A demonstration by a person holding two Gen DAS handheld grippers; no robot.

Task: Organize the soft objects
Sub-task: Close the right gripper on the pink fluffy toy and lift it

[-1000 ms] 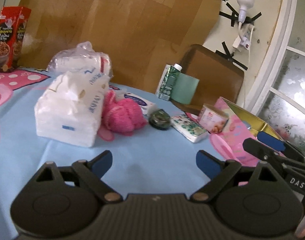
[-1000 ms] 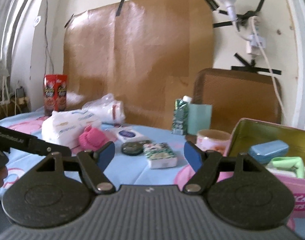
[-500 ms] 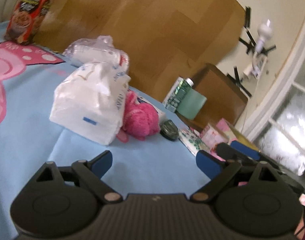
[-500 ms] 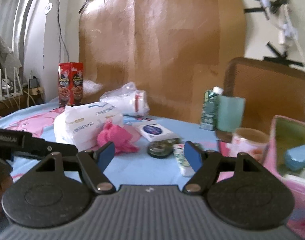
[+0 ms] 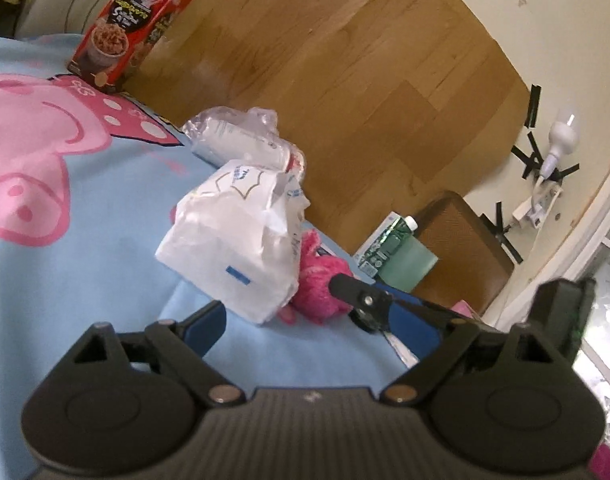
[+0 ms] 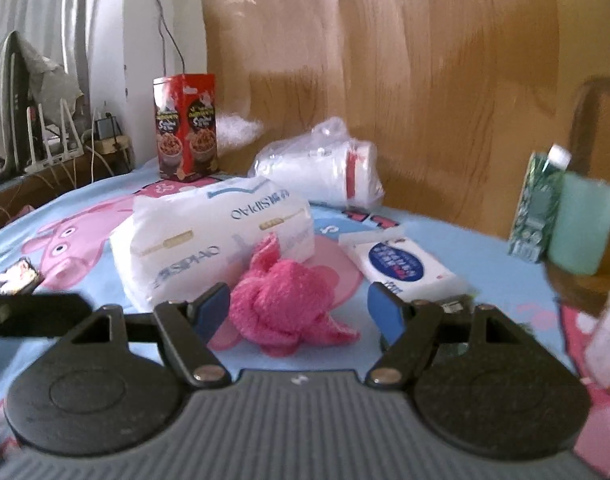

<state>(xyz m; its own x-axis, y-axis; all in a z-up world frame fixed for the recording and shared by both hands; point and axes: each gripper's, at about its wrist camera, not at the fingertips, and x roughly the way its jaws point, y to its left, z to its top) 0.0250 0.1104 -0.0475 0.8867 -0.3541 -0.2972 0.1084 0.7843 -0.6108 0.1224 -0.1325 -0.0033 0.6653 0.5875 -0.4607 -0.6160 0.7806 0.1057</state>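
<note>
**Grippers poised over cluttered blue cloth**

The right gripper (image 6: 299,308) hung with its jaws spread, the pink knitted cloth (image 6: 289,306) lying on the blue tablecloth (image 6: 485,248) in line with the gap, neither blue pad touching it. Just behind it lay the large white tissue pack (image 6: 209,240), and further back a clear bag of white rolls (image 6: 321,176) and a red snack box (image 6: 187,128). A small tissue packet (image 6: 405,266) to the right was partly cut off by the gripper's finger. The left gripper (image 5: 313,332) had nothing between its jaws, which were closing slightly though wide apart; the right gripper's finger crossed in front and hid part of the pink cloth there. A green carton (image 6: 539,208) stood blurred at the right edge; whatever lay beyond it could not be made out.
</note>
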